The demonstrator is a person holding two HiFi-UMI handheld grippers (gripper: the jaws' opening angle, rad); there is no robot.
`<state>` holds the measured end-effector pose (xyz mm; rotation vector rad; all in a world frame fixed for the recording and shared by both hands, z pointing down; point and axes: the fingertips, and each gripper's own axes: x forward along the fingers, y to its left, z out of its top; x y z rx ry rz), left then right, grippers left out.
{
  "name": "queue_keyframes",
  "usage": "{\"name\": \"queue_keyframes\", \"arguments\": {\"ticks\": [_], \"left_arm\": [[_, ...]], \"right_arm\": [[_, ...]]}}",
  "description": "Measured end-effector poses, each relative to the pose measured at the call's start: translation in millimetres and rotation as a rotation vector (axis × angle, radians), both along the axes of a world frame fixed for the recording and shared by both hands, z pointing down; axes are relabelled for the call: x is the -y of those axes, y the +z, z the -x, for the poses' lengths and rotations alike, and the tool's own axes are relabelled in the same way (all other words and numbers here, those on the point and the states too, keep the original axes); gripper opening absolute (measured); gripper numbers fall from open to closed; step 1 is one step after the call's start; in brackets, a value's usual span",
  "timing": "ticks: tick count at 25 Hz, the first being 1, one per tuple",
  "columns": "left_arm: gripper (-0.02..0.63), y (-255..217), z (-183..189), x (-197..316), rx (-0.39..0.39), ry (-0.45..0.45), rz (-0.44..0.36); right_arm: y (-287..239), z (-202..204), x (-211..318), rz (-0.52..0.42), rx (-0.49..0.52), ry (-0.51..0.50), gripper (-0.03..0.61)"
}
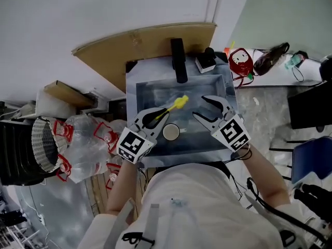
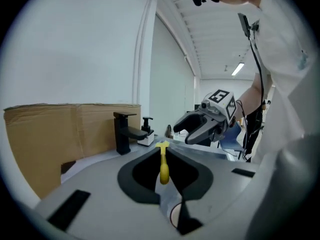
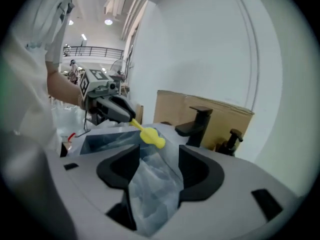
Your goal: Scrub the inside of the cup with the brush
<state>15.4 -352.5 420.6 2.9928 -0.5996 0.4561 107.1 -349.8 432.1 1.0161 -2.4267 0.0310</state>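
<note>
Seemingly scrubbing is not yet happening: the left claw (image 1: pixel 163 113) is pinching the brush (image 1: pixel 180 103), the right claw (image 1: pixel 201 107) is hanging spread and empty, and the cup (image 1: pixel 170 132) is sitting unheld in the sink (image 1: pixel 155 92).

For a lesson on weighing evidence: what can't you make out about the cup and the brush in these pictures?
- Inside of the cup: head view, too small to tell whether it is clean or dirty.
- Cup, left gripper view: only a sliver of rim shows; the left gripper itself covers the rest.
- Brush bristles: too small or blurred in every view.
</note>
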Motion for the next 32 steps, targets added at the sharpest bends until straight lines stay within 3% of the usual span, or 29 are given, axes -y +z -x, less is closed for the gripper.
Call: {"name": "queue_keyframes", "arguments": {"ticks": [6, 10, 13, 23, 32], "left_arm": [[0.035, -40.0, 4.9, 7.1, -0.17, -0.061, -0.078], [0.035, -65.8, 16.7, 22.9, -0.258, -0.187, -0.193], [0.035, -73.9, 20.4, 31.7, -0.299, -0.251, -0.227], [0.035, -74.8, 19.4, 29.3, -0.302, -0.239, -0.212], [0.035, -72.2, 21.6, 25.7, -0.295, -0.238, -0.199]], "right_arm": [[-37.6, -24.7, 16.3, -0.146, 0.168, 0.205, 0.249], [-42.0, -31.4, 25.7, -0.104, 0.333, 0.283, 0.249], [-38.0, -29.5, 26.5, -0.073, 0.392, 0.304, 0.249], [-54.3, -33.9, 29.8, -0.143, 0.399, 0.361, 0.247], [-58.2, -30.3, 26.4, -0.158, 0.408, 0.354, 0.213]]}}
